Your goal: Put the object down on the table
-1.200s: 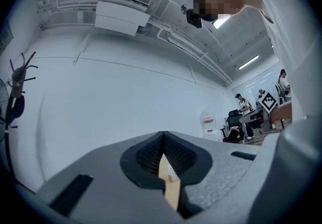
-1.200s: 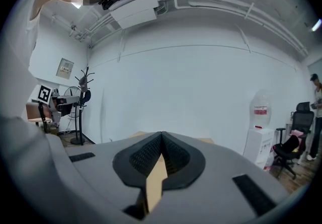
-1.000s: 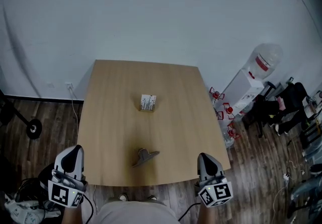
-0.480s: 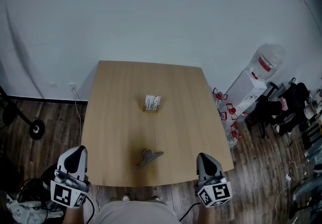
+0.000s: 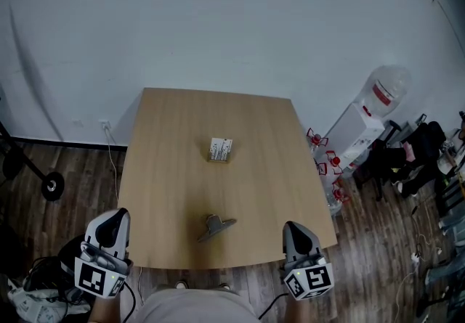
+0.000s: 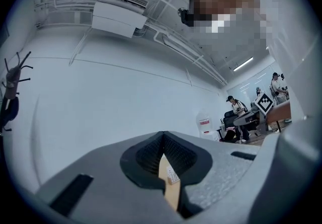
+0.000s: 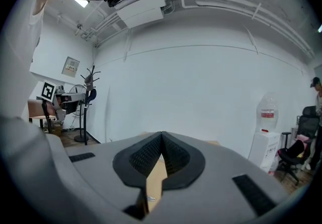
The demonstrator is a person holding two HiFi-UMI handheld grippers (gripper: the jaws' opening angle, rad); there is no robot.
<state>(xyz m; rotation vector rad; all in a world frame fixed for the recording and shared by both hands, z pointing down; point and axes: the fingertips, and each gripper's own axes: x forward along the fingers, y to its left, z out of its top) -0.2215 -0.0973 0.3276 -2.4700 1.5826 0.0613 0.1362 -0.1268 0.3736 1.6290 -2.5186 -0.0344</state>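
A grey flat-based object (image 5: 215, 226) lies on the wooden table (image 5: 163, 169) close to its near edge. A small white printed box (image 5: 219, 149) stands near the table's middle. My left gripper (image 5: 116, 218) hangs off the table's near left corner, over the floor, with its jaws shut on nothing. My right gripper (image 5: 293, 231) hangs off the near right corner, also shut and empty. In the left gripper view the left gripper (image 6: 163, 140) shows only a sliver of table through the notch of its jaws. The right gripper (image 7: 161, 139) looks the same in the right gripper view.
A water dispenser (image 5: 365, 112) and dark chairs (image 5: 407, 154) stand right of the table. A wheeled stand base (image 5: 49, 185) and cables (image 5: 29, 292) lie on the wooden floor at left. A white wall runs behind the table. People (image 6: 235, 112) sit far back.
The head view has shifted slightly, so the table sits a little further right in frame. Both grippers stay shut by the near edge, and the two objects on the table have not moved.
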